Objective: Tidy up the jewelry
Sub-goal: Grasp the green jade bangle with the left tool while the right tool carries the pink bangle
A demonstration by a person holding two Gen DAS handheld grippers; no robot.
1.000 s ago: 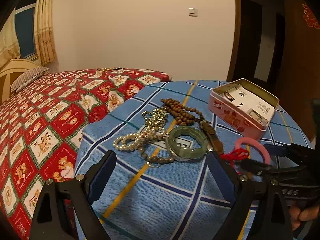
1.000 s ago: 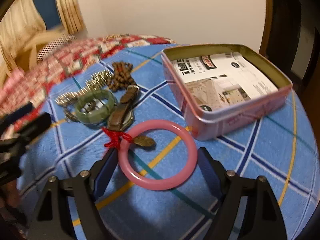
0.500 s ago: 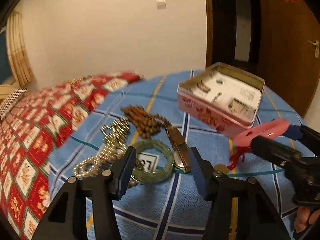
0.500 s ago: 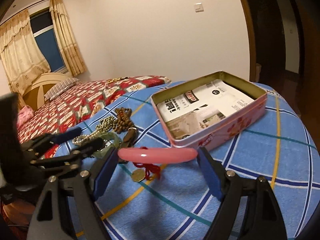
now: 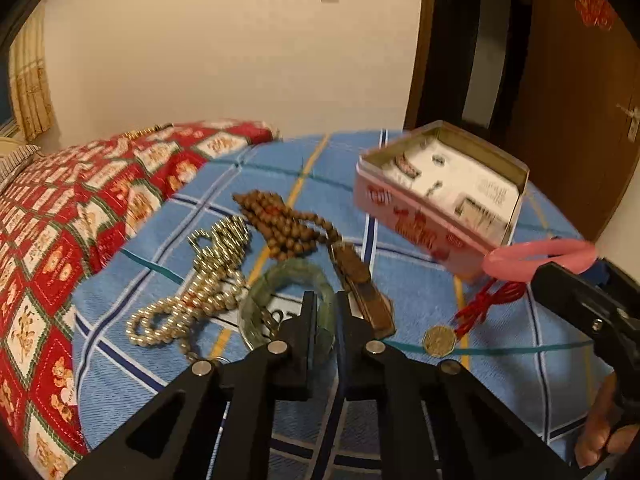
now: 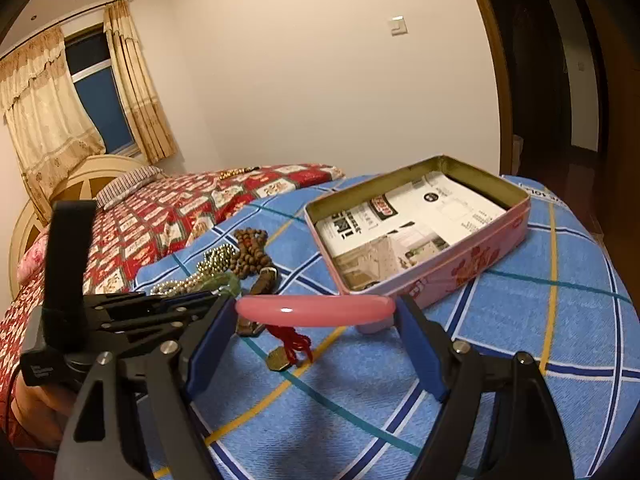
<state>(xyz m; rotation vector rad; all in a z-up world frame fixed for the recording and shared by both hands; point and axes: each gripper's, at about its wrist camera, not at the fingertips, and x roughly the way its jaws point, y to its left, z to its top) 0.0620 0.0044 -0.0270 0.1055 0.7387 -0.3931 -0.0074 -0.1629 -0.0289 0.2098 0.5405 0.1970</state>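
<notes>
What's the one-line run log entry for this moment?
right claw: shut on pink bangle, lifted near tin | left claw: shut on green bangle | pearls, wooden beads: on cloth

1. Right in front of my left gripper (image 5: 323, 322) it's crowded: the translucent green jade bangle (image 5: 289, 302), brown leather watch strap (image 5: 362, 284), pearl bead strand (image 5: 192, 300) and brown wooden bead necklace (image 5: 286, 226) lie packed together.
2. My right gripper (image 6: 316, 346) has the open pink rectangular tin (image 6: 452, 276) just ahead.
3. Bare blue checked tablecloth (image 6: 560, 320) lies to the tin's right and near side.
4. The red tassel with brass coin (image 6: 286, 350) dangles under my pink ring bangle (image 6: 316, 310).
</notes>
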